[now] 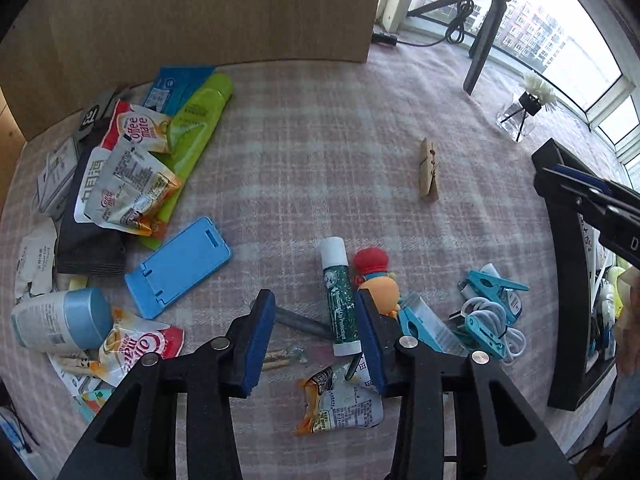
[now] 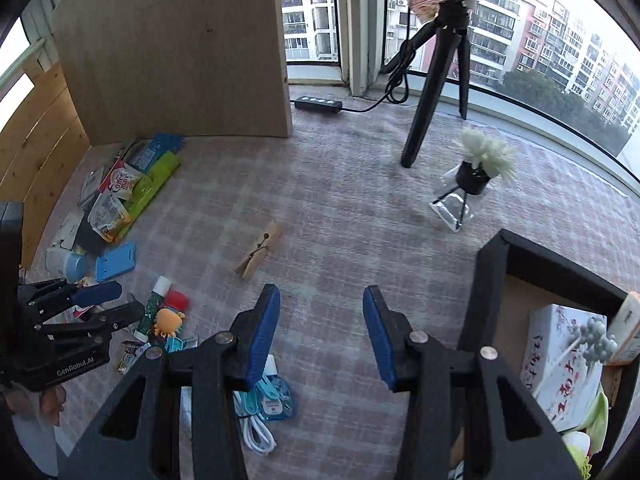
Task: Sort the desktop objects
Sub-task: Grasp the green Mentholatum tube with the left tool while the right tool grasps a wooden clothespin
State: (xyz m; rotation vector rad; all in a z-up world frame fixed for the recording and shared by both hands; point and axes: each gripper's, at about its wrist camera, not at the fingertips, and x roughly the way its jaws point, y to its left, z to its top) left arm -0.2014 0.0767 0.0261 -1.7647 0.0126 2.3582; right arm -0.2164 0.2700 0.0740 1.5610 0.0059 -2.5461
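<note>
My left gripper (image 1: 316, 312) is open and empty, low over the checked cloth, with a green glue stick (image 1: 338, 294) lying between its fingers and a grey pen (image 1: 300, 322) beside it. An orange and red toy figure (image 1: 376, 276) touches the right finger. The left gripper also shows in the right wrist view (image 2: 114, 304). My right gripper (image 2: 320, 300) is open and empty above bare cloth, short of a wooden clothespin (image 2: 258, 256), which also shows in the left wrist view (image 1: 429, 170). A black storage box (image 2: 492, 292) stands to its right.
Snack packets (image 1: 132, 168), a green tube (image 1: 192, 136), a blue phone stand (image 1: 180, 266) and a white jar (image 1: 60, 320) lie at the left. Blue clips and a white cable (image 1: 492, 316) lie right. A tripod (image 2: 432, 80), a flower vase (image 2: 472, 184) and a wooden board (image 2: 172, 48) stand behind.
</note>
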